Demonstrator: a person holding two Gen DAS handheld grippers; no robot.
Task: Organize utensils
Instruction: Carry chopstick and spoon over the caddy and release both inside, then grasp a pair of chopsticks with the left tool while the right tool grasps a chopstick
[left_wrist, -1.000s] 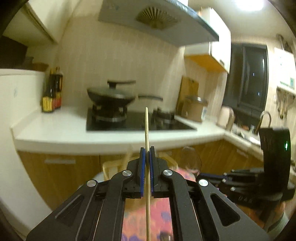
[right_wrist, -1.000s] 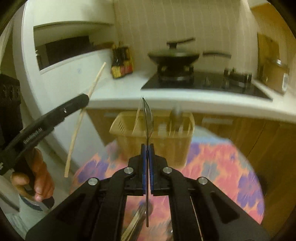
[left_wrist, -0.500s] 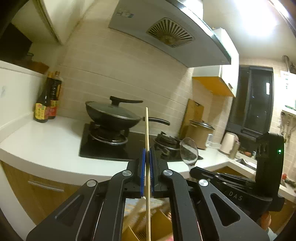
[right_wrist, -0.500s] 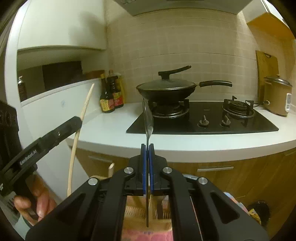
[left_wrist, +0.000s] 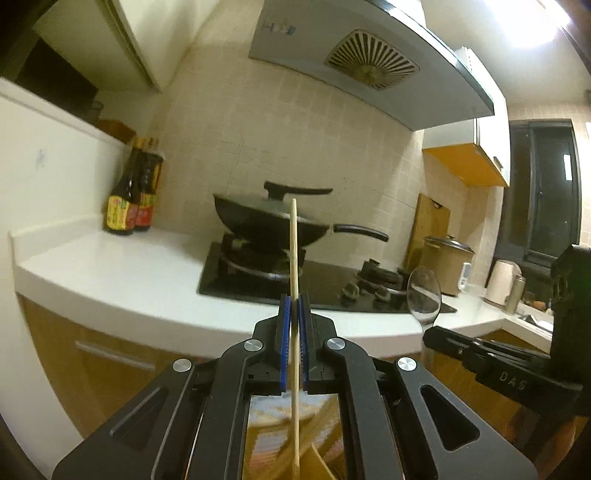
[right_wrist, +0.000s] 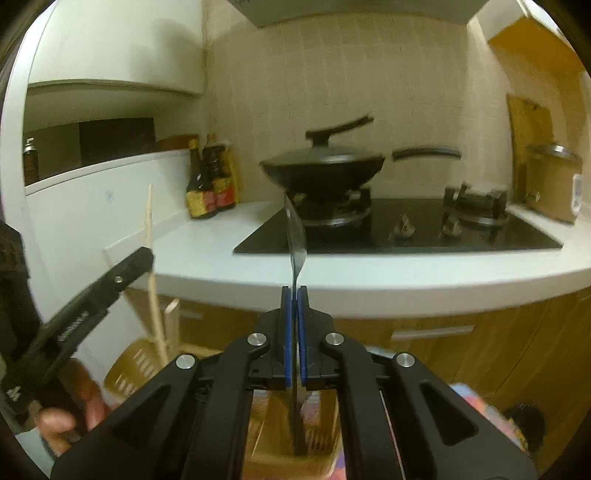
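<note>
Left gripper (left_wrist: 294, 314) clenched on chopstick (left_wrist: 293, 251), right gripper (right_wrist: 294, 306) on spoon (right_wrist: 295, 236); both have sunk toward basket (right_wrist: 129, 369) at 6 o'clock; drop-in looks imminent

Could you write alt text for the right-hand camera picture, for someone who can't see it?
A handheld black gripper is shut on a metal spoon, its handle reaching down into a yellow basket. At left, a second gripper holds a wooden chopstick. Behind stand a white counter, a lidded wok and sauce bottles.
</note>
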